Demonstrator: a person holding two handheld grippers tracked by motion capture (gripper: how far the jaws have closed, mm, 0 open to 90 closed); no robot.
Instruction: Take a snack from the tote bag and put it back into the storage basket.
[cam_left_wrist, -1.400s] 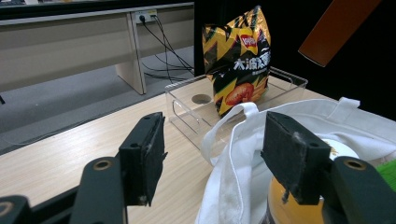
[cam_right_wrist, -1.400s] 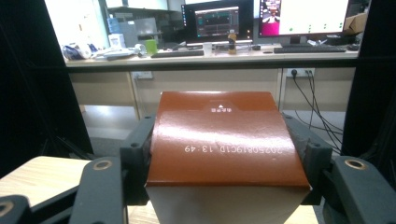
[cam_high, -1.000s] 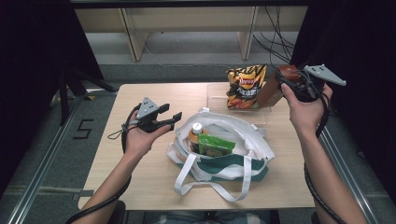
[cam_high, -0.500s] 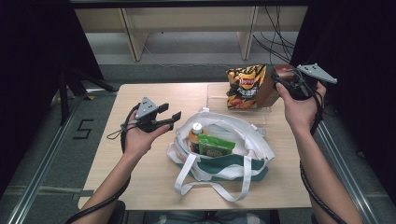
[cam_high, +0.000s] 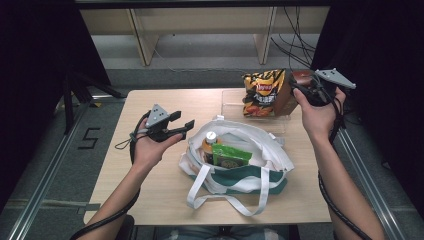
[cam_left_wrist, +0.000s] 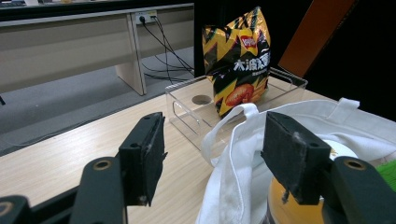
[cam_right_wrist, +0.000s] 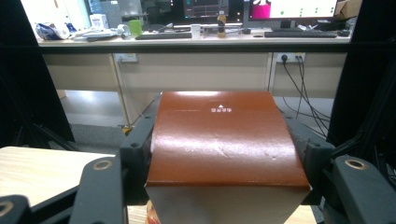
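Table (cam_high: 150, 200): light wood, reaching from the person's near edge to the far floor strip.
Tote bag (cam_high: 250, 150): white with a dark green band, slumped open at the middle of the table, handles trailing toward the near edge; an orange bottle with a white cap (cam_high: 210, 140) and a green packet (cam_high: 230, 156) lie inside it.
Clear box (cam_high: 235, 100): a see-through bin at the far right of the table, just beyond the bag.
Chip bag (cam_high: 263, 92): yellow and black, standing upright in the clear box, its long axis vertical and its printed face toward the near left.
Brown box (cam_right_wrist: 224, 140): a flat reddish-brown carton clamped by its two side edges in the right gripper, held at the far right just beside the chip bag. In the right gripper view its broad glossy face is up and its long axis runs away from the jaws toward the far side, with the small white arrow print near its far end.
Right gripper (cam_high: 305, 90): clenched on the brown box, jaws spread wide to span it.
Left gripper (cam_high: 182, 122): released, jaws standing apart with nothing between them, held over the table just left of the tote bag and pointing right toward it.
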